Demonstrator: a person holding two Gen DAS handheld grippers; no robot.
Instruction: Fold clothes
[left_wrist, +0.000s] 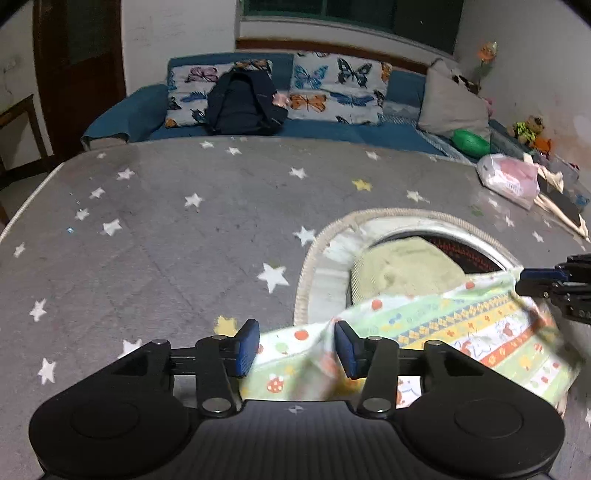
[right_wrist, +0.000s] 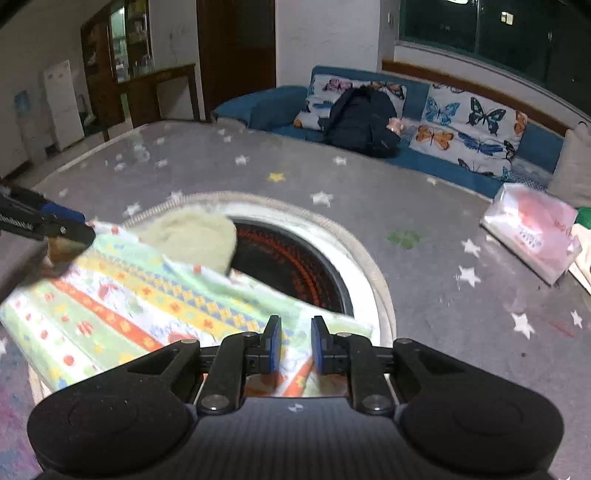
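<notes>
The left tool (left_wrist: 295, 349) is sitting with its blue pads (left_wrist: 245, 347) well apart, and a fold of the patterned cloth (left_wrist: 461, 328) is rising between them without being pinched; the cloth's near edge is disappearing under the tool's black body, so that part is hidden. The cloth is lying stretched across the near rim of the round opening (left_wrist: 306, 266) in the grey star-printed surface (left_wrist: 166, 229), its long axis and coloured bands running from the left tool across toward the right one. Its far right end is blurring badly in the left wrist view, and the print there is hard to read. A pale green cushion (left_wrist: 402, 269) is lying partly in the opening just behind the cloth, covering much of the dark ribbed interior (right_wrist: 295, 266). The right tool (right_wrist: 294, 345) is showing its pads parted by a narrower gap, with the cloth's corner passing beneath and between them; whether they are touching the fabric cannot be told. In the right wrist view the left tool's tip is pressing at the cloth's far corner, smeared by motion. A plastic-wrapped pink packet (right_wrist: 532, 232) is resting on the surface near the right edge, partly cut off.
</notes>
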